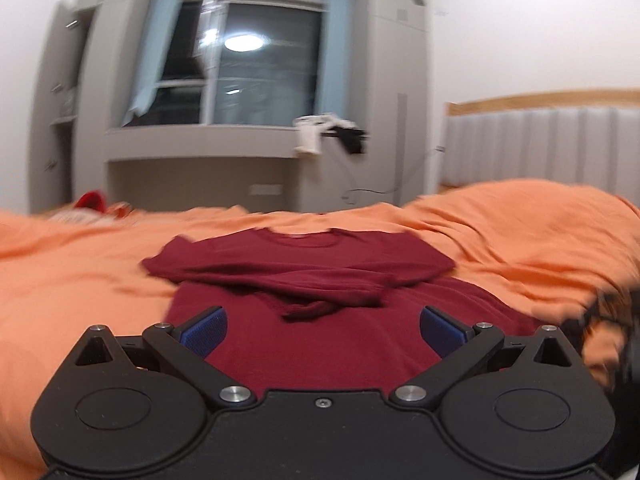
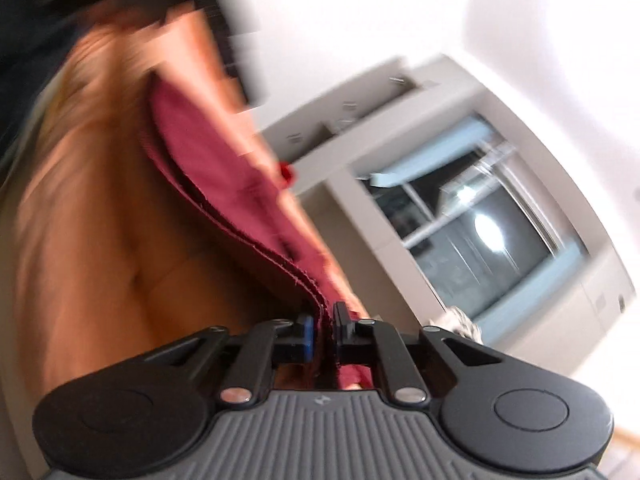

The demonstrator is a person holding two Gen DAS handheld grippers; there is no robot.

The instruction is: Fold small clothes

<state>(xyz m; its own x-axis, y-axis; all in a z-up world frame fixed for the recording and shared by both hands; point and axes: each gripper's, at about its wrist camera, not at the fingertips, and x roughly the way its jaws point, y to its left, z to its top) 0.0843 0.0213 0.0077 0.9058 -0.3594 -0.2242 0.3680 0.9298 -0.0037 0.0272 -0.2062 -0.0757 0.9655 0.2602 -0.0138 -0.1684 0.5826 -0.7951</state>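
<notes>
A dark red long-sleeved top (image 1: 304, 264) lies flat on the orange bed cover (image 1: 80, 280), collar at the far end, both sleeves folded across its chest. My left gripper (image 1: 324, 332) hovers low over the top's near hem, open, its blue pads (image 1: 204, 330) wide apart with nothing between them. In the right wrist view the picture is rolled far over. There my right gripper (image 2: 324, 328) is shut on the hem edge of the red top (image 2: 224, 184), the doubled cloth pinched between its pads.
A grey padded headboard (image 1: 540, 140) with a wooden rim stands at the right. A window (image 1: 248, 72) with grey cabinets is behind the bed. Red and white cloth (image 1: 90, 204) lies at the far left of the bed. A dark blurred shape (image 1: 616, 320) is at the right edge.
</notes>
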